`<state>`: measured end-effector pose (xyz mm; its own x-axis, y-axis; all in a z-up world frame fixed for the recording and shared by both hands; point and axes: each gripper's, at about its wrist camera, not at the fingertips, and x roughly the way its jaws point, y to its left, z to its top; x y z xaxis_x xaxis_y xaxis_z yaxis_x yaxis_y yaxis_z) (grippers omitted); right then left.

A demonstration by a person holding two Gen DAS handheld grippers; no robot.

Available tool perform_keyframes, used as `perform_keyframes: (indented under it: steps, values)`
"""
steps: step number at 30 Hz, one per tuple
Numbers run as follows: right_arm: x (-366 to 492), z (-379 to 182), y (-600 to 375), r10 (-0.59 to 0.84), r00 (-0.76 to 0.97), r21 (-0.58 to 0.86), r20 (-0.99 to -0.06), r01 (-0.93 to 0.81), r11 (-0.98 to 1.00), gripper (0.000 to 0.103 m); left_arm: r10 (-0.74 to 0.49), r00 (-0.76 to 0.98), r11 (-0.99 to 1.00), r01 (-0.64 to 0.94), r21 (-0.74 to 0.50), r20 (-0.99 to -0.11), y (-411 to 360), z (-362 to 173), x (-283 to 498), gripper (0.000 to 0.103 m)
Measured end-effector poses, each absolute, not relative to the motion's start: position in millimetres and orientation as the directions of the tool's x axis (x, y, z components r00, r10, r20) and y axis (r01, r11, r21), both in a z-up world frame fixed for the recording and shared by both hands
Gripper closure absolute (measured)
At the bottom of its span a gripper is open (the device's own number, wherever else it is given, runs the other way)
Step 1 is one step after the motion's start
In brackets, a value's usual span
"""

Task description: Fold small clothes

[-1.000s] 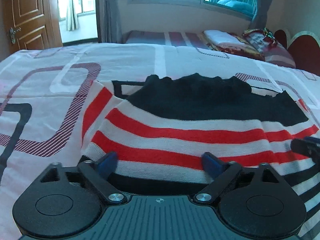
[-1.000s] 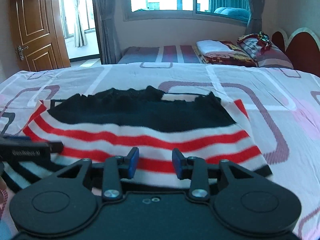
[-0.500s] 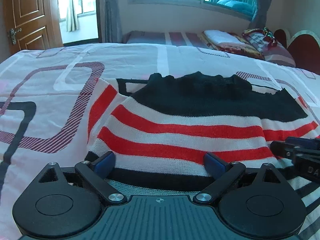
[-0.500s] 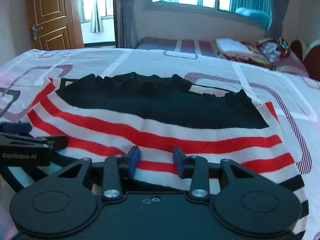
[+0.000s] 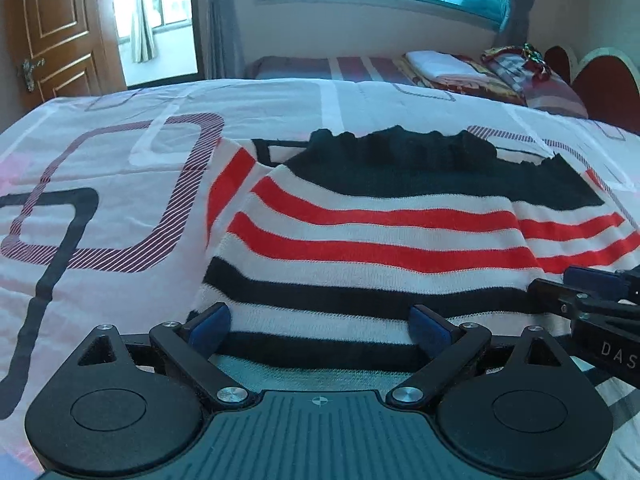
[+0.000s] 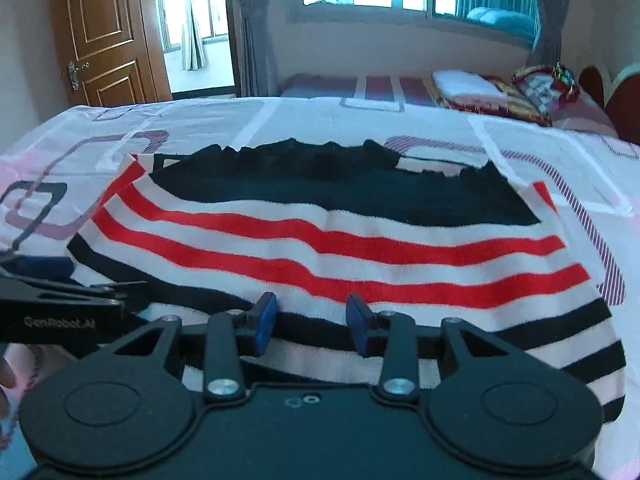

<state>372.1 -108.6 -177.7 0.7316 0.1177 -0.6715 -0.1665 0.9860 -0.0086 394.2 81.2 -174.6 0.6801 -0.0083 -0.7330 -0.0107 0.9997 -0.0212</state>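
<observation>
Sweater (image 5: 380,248) – striped red, white, black – fills mid-frame on the bed (image 5: 120,152); left hand-held gripper (image 5: 320,326) spread wide, right hand-held gripper (image 6: 312,322) partly parted, neither pinching cloth.

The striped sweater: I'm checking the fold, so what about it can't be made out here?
- Left wrist view: the sweater's near hem, hidden behind the left gripper.
- Right wrist view: its near edge, behind the right gripper.
- Both views: its sleeves can't be told apart.
</observation>
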Motion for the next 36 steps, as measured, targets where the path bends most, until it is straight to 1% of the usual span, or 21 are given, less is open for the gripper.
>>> perform_keyframes:
  steps: [2, 5, 7, 10, 12, 15, 19, 25, 27, 31, 36]
  values:
    - [369.7, -174.1, -106.3, 0.116, 0.731, -0.011, -0.672, -0.167, 0.986, 0.065, -0.019, 0.679, 0.999, -0.017, -0.041, -0.734, 85.6, -169.9, 388.7, 0.008]
    - [362.6, -166.4, -109.1, 0.136, 0.739, 0.037, -0.660, -0.148, 0.988, 0.062, -0.040, 0.669, 0.997, -0.020, -0.072, -0.742, 90.4, -167.8, 380.1, 0.008]
    - [358.4, -166.3, -108.6, 0.127, 0.740, 0.029, -0.661, -0.145, 0.989, 0.060, -0.049, 0.662, 0.997, -0.017, -0.081, -0.748, 91.1, -166.7, 374.5, 0.008]
    - [353.5, -174.8, -105.5, 0.105, 0.717, -0.009, -0.689, -0.153, 0.988, 0.059, -0.055, 0.644, 0.997, -0.008, -0.078, -0.763, 90.4, -165.4, 366.9, 0.007]
    - [349.0, -175.8, -106.6, 0.107, 0.714, 0.001, -0.692, -0.147, 0.989, 0.059, -0.064, 0.643, 0.996, -0.008, -0.090, -0.763, 92.0, -163.4, 360.8, 0.007]
    - [340.9, -172.0, -110.8, 0.109, 0.725, 0.025, -0.680, -0.126, 0.992, 0.059, -0.086, 0.631, 0.990, -0.034, -0.139, -0.771, 97.2, -161.1, 353.9, 0.007]
    - [333.7, -169.6, -115.4, 0.103, 0.728, 0.027, -0.678, -0.115, 0.993, 0.058, -0.136, 0.589, 0.966, -0.098, -0.238, -0.797, 106.3, -164.7, 347.2, 0.007]
    - [326.0, -165.9, -119.1, 0.102, 0.734, 0.033, -0.671, -0.107, 0.994, 0.058, -0.168, 0.545, 0.938, -0.169, -0.304, -0.822, 112.5, -183.9, 343.7, 0.007]
    - [324.3, -164.6, -120.2, 0.101, 0.738, 0.033, -0.668, -0.106, 0.994, 0.058, -0.206, 0.553, 0.907, -0.202, -0.370, -0.807, 118.3, -190.5, 343.6, 0.007]
    - [322.7, -163.5, -122.1, 0.102, 0.741, 0.043, -0.664, -0.098, 0.994, 0.058, -0.271, 0.612, 0.837, -0.231, -0.496, -0.743, 129.2, -197.6, 343.7, 0.007]
    - [324.7, -164.3, -121.7, 0.107, 0.746, 0.048, -0.657, -0.100, 0.994, 0.058, -0.294, 0.666, 0.786, -0.240, -0.570, -0.686, 131.4, -204.5, 350.9, 0.007]
